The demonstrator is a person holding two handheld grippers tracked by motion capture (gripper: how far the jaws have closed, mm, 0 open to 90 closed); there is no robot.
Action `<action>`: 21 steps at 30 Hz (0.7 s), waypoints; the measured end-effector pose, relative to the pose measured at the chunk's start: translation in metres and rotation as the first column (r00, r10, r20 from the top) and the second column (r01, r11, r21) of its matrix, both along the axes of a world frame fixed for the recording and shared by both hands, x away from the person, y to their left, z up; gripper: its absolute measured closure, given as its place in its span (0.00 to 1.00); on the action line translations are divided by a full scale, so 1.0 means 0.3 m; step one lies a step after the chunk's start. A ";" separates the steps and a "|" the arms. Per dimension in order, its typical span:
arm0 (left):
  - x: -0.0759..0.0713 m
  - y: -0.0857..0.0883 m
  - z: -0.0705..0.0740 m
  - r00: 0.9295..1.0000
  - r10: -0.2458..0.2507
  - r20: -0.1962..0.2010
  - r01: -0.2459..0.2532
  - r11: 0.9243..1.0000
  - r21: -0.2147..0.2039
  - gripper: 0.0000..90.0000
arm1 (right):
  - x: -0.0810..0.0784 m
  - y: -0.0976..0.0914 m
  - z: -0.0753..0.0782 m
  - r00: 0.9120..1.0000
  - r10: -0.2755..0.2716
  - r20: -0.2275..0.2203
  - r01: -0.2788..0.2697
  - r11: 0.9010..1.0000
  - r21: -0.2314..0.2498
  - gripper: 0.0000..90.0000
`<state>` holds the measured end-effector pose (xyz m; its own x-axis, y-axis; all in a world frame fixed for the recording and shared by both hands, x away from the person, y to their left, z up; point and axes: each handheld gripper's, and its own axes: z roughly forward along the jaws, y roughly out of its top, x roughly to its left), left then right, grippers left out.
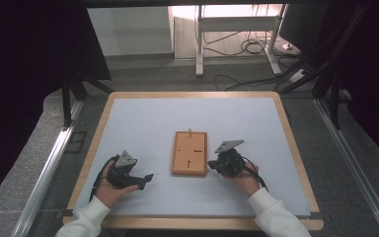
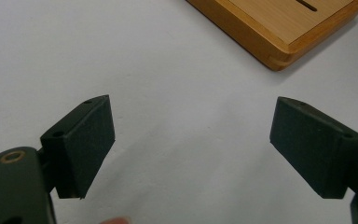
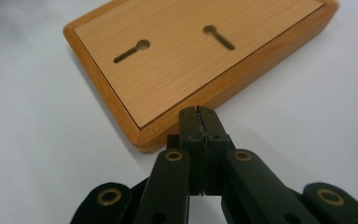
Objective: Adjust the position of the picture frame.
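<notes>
Wooden box lies flat, back face up with two keyhole slots, at centre of the white mat. Right gripper at the box's 4 o'clock, jaws clenched together, empty, tips just at its edge. Left gripper at box's 8 o'clock, jaws released wide, nothing between.
</notes>
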<state>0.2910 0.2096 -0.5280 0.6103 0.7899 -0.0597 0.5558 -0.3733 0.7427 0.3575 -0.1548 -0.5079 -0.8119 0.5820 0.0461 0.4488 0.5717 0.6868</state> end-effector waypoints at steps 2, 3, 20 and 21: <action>0.000 0.002 0.001 1.000 0.000 0.001 0.000 1.000 -0.004 0.15 | -0.008 -0.021 0.013 1.000 -0.007 0.009 0.007 1.000 0.016 1.00; 0.001 0.002 0.001 1.000 0.001 0.002 -0.001 1.000 -0.006 0.15 | -0.013 -0.035 0.020 1.000 -0.012 0.016 0.012 1.000 0.021 1.00; 0.011 -0.003 0.001 1.000 0.003 0.008 -0.003 1.000 -0.005 0.15 | -0.073 -0.226 0.011 0.995 -0.099 0.028 0.098 0.994 0.052 0.75; 0.011 -0.003 0.003 1.000 0.004 0.009 -0.003 1.000 -0.006 0.15 | -0.075 -0.227 0.010 0.994 -0.100 0.035 0.098 0.994 0.048 0.72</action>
<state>0.2943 0.2088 -0.5272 0.6081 0.7917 -0.0583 0.5501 -0.3673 0.7500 0.3351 -0.2229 -0.5048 -0.7522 0.6573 0.0458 0.4751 0.4929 0.7289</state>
